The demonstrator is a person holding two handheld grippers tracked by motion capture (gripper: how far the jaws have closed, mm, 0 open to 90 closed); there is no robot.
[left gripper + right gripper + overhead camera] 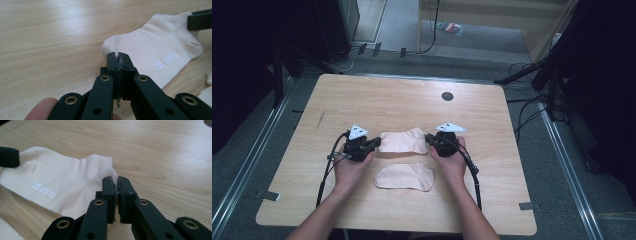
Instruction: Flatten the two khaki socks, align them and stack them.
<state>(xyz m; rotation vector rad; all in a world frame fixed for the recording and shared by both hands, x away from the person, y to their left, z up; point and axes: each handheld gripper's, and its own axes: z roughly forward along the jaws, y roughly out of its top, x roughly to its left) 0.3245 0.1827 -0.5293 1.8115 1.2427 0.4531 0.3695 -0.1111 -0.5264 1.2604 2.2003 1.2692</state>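
The left gripper (117, 57) is seen with its jaws pressed together on the edge of a cream sock (160, 53), a sliver of fabric being pinched between the pads; in the high view this gripper (374, 143) is held at the sock's (403, 141) left end by the left hand (349, 167); the right gripper (115, 181) is likewise closed on the opposite edge of the same sock (55, 182), near its cuff, and is held by the right hand (452, 162) at the sock's right end in the high view (430, 140); the sock is thus gripped at both ends and is stretched flat between the two grippers, lying on the table (402, 100); small white lettering (166, 60) is printed on its side; in each gripper view the tip of the other gripper is seen at the sock's far end; a second sock (404, 176) of the same colour is laid flat just nearer the person, between the two forearms and apart from both grippers; a small dark round mark (447, 96) is seen on the tabletop well beyond the socks; cables (324, 175) are trailed from both grippers toward the near edge of the table.
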